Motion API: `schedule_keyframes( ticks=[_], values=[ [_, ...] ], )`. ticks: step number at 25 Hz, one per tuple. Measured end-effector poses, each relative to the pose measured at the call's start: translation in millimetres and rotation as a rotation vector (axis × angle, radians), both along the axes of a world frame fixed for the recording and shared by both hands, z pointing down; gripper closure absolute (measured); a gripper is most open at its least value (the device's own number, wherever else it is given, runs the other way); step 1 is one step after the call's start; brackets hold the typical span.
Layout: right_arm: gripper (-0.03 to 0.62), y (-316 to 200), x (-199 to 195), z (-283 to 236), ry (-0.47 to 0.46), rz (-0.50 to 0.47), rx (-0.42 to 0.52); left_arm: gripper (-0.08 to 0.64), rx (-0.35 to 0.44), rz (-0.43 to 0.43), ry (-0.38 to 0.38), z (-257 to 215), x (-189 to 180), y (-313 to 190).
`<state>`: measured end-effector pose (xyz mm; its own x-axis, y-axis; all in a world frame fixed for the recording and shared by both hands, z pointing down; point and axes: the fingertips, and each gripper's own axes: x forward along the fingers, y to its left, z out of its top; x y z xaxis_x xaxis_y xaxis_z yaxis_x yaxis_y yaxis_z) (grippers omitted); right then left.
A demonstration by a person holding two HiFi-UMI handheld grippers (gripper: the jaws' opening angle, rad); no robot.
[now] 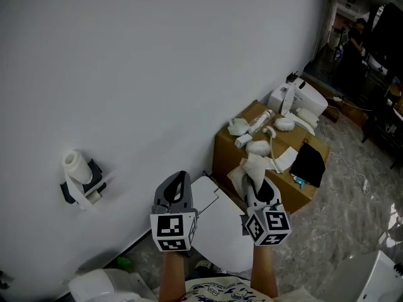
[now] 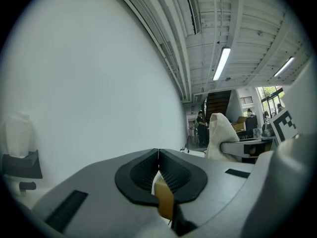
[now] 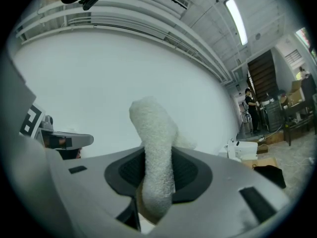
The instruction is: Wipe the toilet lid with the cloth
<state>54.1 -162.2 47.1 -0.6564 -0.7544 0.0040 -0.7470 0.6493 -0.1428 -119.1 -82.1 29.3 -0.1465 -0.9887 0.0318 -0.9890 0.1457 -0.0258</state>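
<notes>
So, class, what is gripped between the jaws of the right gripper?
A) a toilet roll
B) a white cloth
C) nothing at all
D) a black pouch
B: the right gripper view shows the right gripper with its jaws shut on a fluffy white cloth that sticks up past them.

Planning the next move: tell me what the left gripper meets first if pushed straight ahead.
Likely the white wall; nothing stands between the left gripper and it, though depth is unclear.
</notes>
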Motion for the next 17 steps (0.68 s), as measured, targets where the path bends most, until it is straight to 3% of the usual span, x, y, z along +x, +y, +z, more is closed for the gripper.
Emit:
schedule_keyframes(
  ticks=[17],
  values=[
    [0.474, -12, -4, 13, 0.018, 0.008, -0.026, 0.555, -0.012, 0.008, 0.018, 8, -5, -14]
  ],
)
